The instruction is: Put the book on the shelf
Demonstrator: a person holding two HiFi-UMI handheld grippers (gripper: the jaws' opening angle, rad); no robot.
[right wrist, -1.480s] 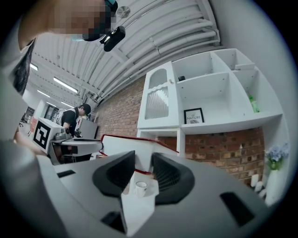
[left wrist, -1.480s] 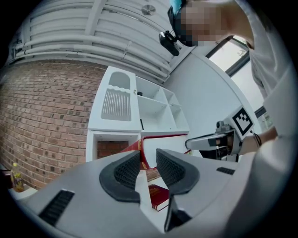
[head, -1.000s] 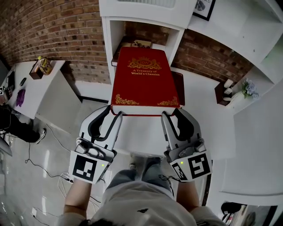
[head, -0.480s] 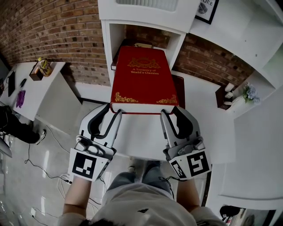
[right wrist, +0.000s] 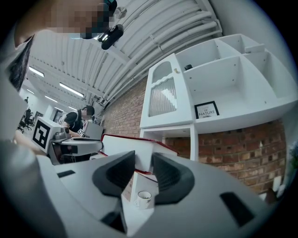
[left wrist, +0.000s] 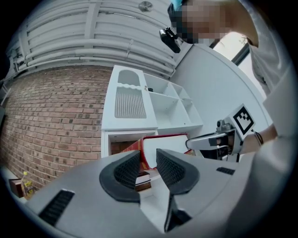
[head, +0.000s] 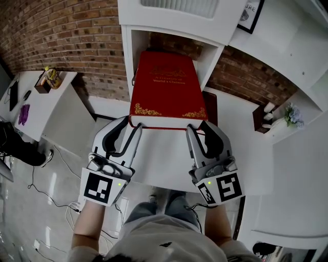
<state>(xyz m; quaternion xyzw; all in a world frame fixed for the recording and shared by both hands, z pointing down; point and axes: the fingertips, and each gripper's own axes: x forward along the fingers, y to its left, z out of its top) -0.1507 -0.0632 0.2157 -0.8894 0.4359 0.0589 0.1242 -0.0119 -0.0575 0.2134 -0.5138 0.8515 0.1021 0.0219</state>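
Presently catalogued: one red book (head: 164, 89), hardbound, with gilt ornament and lettering on the cover, held flat and face up between two grippers. Its far end reaches the mouth of the open compartment in the white shelf unit (head: 128, 56); whether it has passed the front edge cannot be told. Its near end hangs over the white counter (head: 241, 138). Left gripper (head: 127, 129): jaws closed on the near left corner of the book, with the page block and cover edge between the pads. Right gripper (head: 201, 130): jaws closed on the near right corner in the same way. Both grippers lie roughly level, side by side, pointing toward the shelf. Also present: a second, darker red book (head: 211, 105) lying on the counter, partly under the held one. A small white cup (right wrist: 143, 199) stands on the counter below the right gripper. A framed print (head: 251, 13) leans on an upper ledge. A brick wall (head: 61, 30) runs behind the unit. Pale blue flowers (head: 290, 113) stand far right, and a low white table (head: 51, 110) stands far left.
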